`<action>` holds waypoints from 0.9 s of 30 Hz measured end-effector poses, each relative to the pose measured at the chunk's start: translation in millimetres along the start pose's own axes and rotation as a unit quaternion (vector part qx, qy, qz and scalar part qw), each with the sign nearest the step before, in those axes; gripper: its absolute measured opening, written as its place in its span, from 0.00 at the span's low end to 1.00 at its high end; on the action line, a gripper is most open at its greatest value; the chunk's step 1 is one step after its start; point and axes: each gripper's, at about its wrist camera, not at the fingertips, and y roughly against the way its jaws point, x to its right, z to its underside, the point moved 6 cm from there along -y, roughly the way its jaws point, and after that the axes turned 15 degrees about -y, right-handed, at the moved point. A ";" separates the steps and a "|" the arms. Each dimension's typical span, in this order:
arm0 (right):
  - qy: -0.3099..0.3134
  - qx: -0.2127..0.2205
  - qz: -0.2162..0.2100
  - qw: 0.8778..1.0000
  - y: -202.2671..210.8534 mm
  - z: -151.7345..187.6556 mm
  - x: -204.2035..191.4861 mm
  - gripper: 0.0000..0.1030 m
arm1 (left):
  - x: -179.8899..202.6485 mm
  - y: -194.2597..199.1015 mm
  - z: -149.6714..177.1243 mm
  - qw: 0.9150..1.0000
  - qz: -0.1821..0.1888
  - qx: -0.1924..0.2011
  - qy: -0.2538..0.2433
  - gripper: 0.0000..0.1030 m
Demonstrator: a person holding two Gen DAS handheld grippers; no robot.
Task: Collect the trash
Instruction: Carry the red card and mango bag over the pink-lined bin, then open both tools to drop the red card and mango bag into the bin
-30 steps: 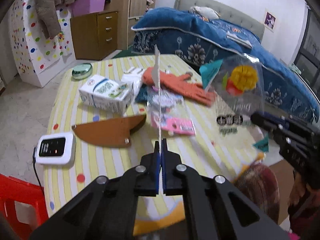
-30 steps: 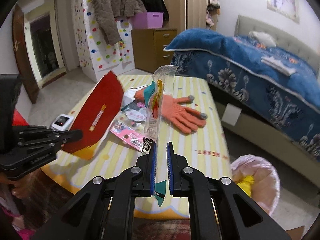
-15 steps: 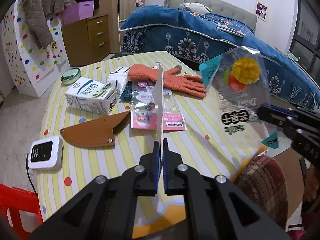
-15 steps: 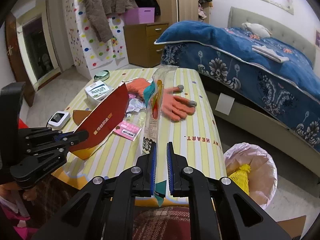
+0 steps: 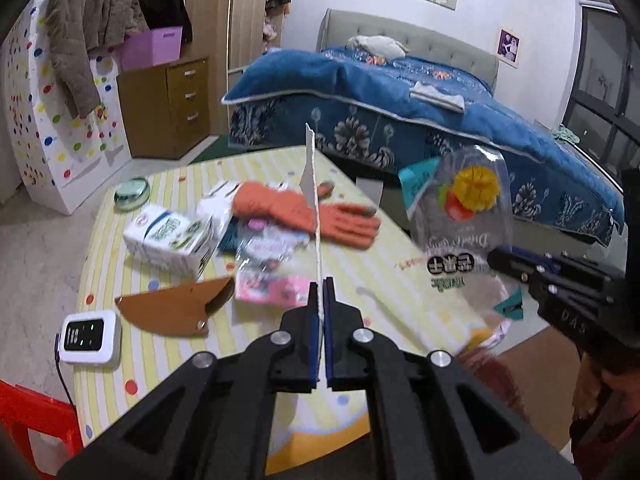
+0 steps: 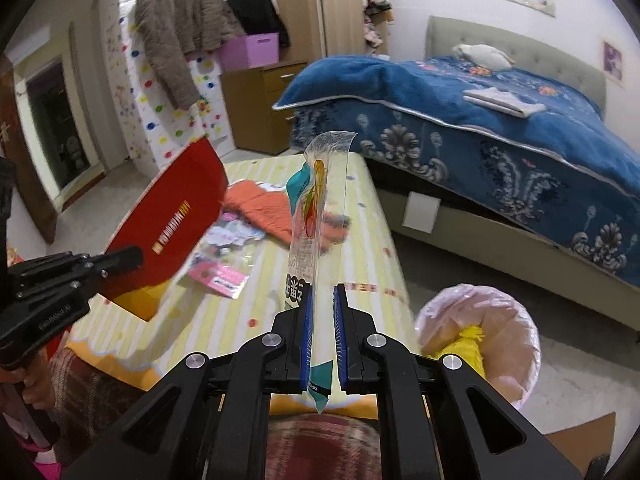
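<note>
Clamping a red card sleeve (image 6: 168, 224) edge-on in my left gripper (image 5: 319, 300), I am holding it upright above the striped table (image 5: 376, 284), my jaws pressed fully together on its thin edge. From my right-hand view its broad red face with gold lettering is showing, tilted over the table's near left corner. My right gripper (image 6: 322, 312) is pinching a clear snack wrapper (image 6: 316, 216) with a teal corner and a printed yellow fruit; the pads are standing slightly apart with the crinkled film caught between them, its tail hanging below the fingers. Both pieces of trash are hanging in the air, off the tabletop. On the table are lying an orange glove (image 5: 308, 212), a white and green carton (image 5: 172, 236), pink packets (image 5: 268, 276), a brown leather sheath (image 5: 176, 308), a white device (image 5: 90, 336) with a cable, and a round green tin (image 5: 132, 194). Beside the table's right end is standing a bin (image 6: 492, 336) lined with a pale bag, something yellow inside it. Behind, a bed (image 6: 500, 128) with a blue cover is filling the room.
</note>
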 end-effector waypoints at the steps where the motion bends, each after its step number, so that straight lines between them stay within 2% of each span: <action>1: -0.005 0.002 0.006 1.000 1.3 -0.6 6.3 0.10 | 4.6 -2.4 -4.2 1.000 0.001 0.004 -0.002 0.00; 8: -0.041 0.020 0.052 0.998 13.5 -5.7 58.3 0.10 | 54.5 -27.6 -33.3 0.998 0.052 0.015 -0.029 0.00; 15: -0.092 0.038 0.116 0.988 27.5 -6.6 128.2 0.10 | 122.0 -57.2 -59.9 0.991 0.108 0.024 -0.076 0.00; 21: -0.125 0.038 0.160 0.979 27.6 0.2 177.1 0.10 | 167.4 -84.4 -71.7 0.985 0.131 0.011 -0.111 0.00; 27: -0.139 0.033 0.187 0.972 18.3 3.6 209.0 0.10 | 202.0 -113.2 -86.2 0.979 0.154 -0.001 -0.136 0.00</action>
